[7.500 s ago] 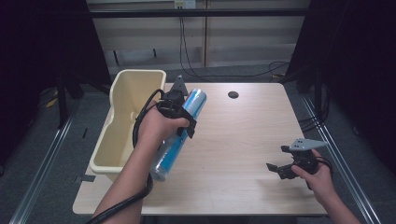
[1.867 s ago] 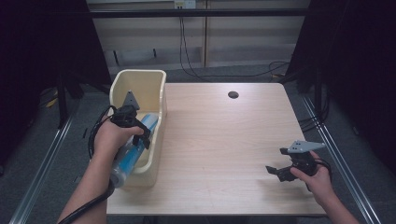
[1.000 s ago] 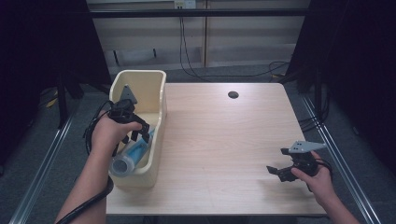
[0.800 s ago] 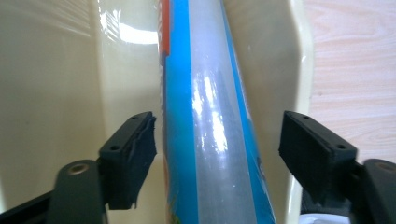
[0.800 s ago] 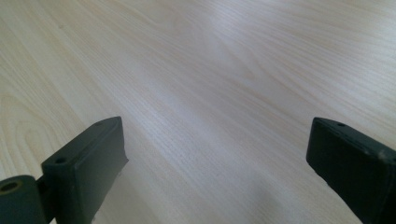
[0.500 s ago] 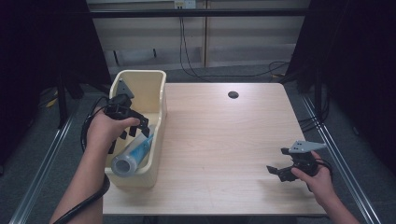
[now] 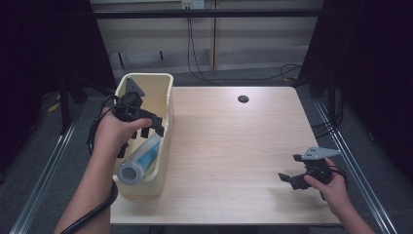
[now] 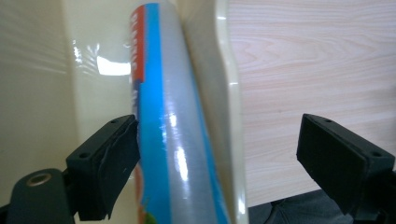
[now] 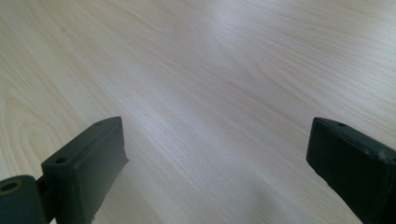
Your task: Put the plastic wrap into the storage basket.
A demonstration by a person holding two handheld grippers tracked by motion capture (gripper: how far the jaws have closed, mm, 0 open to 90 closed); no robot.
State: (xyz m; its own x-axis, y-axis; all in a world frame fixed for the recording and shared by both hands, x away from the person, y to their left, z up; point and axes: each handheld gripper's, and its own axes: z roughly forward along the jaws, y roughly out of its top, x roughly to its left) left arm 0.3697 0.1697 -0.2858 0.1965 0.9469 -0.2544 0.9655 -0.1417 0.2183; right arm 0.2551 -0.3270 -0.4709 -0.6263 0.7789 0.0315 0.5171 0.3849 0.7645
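A long roll of clear wrap with a blue and orange label (image 7: 139,161) (image 8: 173,140) lies slanted inside the cream plastic bin (image 7: 168,112), its near end up against the bin's front wall. My left gripper (image 7: 152,130) (image 8: 223,135) hangs just above the roll's far half. Its jaws have just been opening and stand apart. The roll sits between them beside the left pad (image 8: 116,154), and the other pad is far off it, over the bin's rim (image 8: 229,93). My right gripper (image 7: 288,166) (image 9: 215,140) is held open low over the bare table at the front right.
The bin stands along the left edge of the light wooden table (image 7: 234,146). A small dark hole (image 7: 243,99) sits near the table's far edge. Cables trail on the floor behind the table.
The left gripper brought the roll down into the bin, let go of it and lifted a little, its jaws spreading. The right gripper has stayed where it was.
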